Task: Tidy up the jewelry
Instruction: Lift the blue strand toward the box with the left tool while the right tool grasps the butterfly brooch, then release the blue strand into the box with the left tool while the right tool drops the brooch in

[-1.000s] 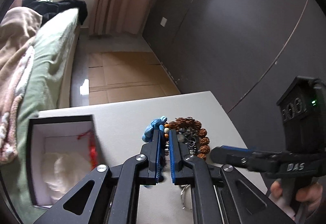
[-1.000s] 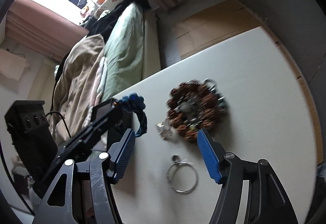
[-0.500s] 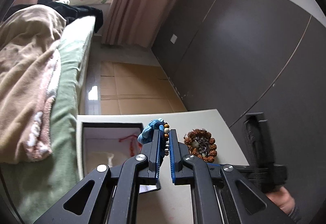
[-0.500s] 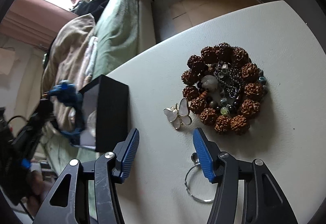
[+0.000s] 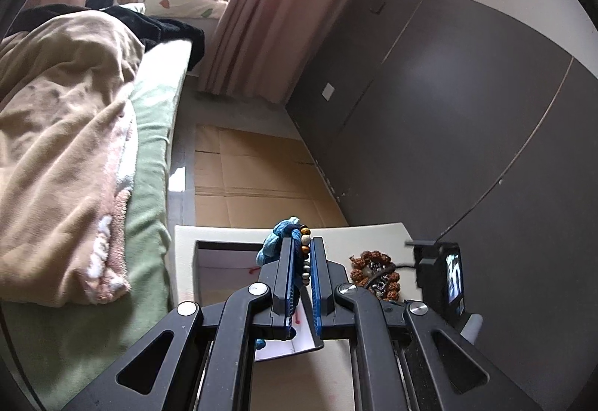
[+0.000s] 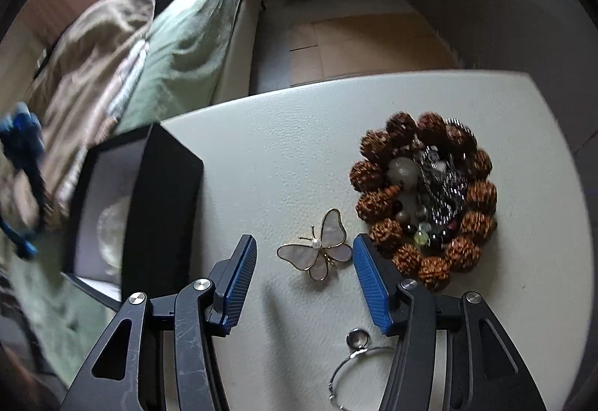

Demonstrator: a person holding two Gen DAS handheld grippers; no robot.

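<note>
My left gripper [image 5: 302,242] is shut on a blue cord bracelet with small beads [image 5: 278,239] and holds it above the open black jewelry box [image 5: 224,261]. The bracelet also shows blurred at the left edge of the right wrist view [image 6: 22,145], over the box [image 6: 164,201]. My right gripper [image 6: 304,246] is open, its fingers either side of a butterfly brooch [image 6: 321,246] lying on the white table [image 6: 261,156]. A brown bead bracelet [image 6: 426,194] rings a small pile of jewelry beside it. A silver ring-shaped piece [image 6: 355,366] lies between the right gripper's arms.
A bed with green sheet and beige blanket [image 5: 74,149] runs along the table's left side. Cardboard covers the floor [image 5: 254,179] beyond the table. A dark wall [image 5: 448,112] stands to the right. The brown bead bracelet [image 5: 373,269] lies right of the box.
My left gripper has lifted the blue bracelet off the table and carried it left over the box. My right gripper has moved forward and lower around the butterfly brooch.
</note>
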